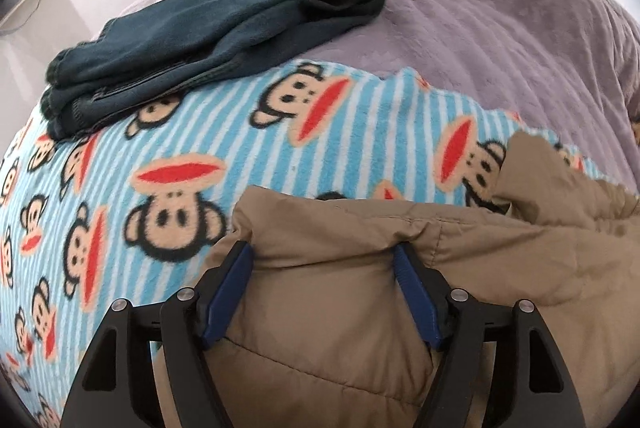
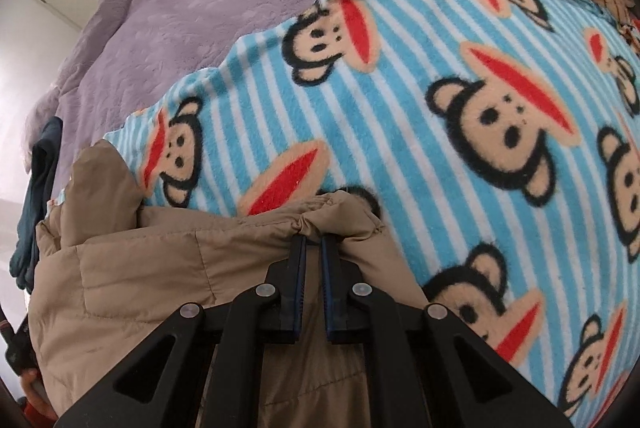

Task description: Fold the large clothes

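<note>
Right now you are taking hold of the far edge of the tan padded jacket (image 1: 360, 308), which lies on the monkey-print blanket (image 1: 180, 155) on the bed, nearer you than the folded dark teal garment (image 1: 200, 39) at the blanket's far side. Your right gripper (image 2: 314, 240) has its jaws together, pinching a bunched bit of the jacket's hem. Your left gripper (image 1: 322, 256) has its jaws apart, straddling the hem with fabric between them but, as far as I can judge, not clamped. Next you likely need to close the left jaws, then lift both corners evenly to carry the fold over.
</note>
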Motion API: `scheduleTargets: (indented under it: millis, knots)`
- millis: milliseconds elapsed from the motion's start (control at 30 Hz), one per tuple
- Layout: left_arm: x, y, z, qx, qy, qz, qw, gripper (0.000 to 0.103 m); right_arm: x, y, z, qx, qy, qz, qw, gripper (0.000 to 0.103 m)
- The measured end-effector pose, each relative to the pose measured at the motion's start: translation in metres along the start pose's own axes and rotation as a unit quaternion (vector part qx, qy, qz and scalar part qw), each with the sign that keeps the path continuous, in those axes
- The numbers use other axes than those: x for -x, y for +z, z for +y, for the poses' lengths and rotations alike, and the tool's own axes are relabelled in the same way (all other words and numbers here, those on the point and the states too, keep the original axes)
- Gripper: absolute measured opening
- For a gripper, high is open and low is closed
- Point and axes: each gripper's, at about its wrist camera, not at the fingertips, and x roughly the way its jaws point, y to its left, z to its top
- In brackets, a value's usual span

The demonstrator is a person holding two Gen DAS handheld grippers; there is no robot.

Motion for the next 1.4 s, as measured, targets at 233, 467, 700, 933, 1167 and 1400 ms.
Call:
scheduleTargets:
  millis: [233,467,700,933,1167,1400]
  knots:
    - [0.044,-0.010,0.011,-0.022,0.016,-0.027,0.9993,0.074,0.038,-0.007,0.018,0.046,-0.009,-0.025,0.999,0.031]
    - [0.088,-0.021,-0.031,-0.054,-0.073,-0.060,0.9941,0.074,0.080,-0.038,0.064,0.103,0.076,-0.041,0.991,0.031]
    - [0.030,-0.026,-0.090,-0.068,-0.064,-0.027,0.9952,0.075,0.035,-0.059,0.144,0.159,0.102,-0.021,0.982,0.031]
    - [0.007,-0.023,-0.087,-0.046,-0.069,-0.019,0.9964,0.083,-0.002,-0.059,0.141,0.136,0.107,-0.013,0.985,0.031]
    - [0.037,-0.027,-0.075,-0.034,-0.067,-0.019,0.9970,0.083,0.015,-0.059,0.143,0.132,0.098,0.007,0.986,0.044]
    - [0.084,-0.067,-0.037,-0.026,-0.058,-0.017,0.9978,0.083,0.066,-0.085,0.116,0.101,0.119,-0.015,0.988,0.059]
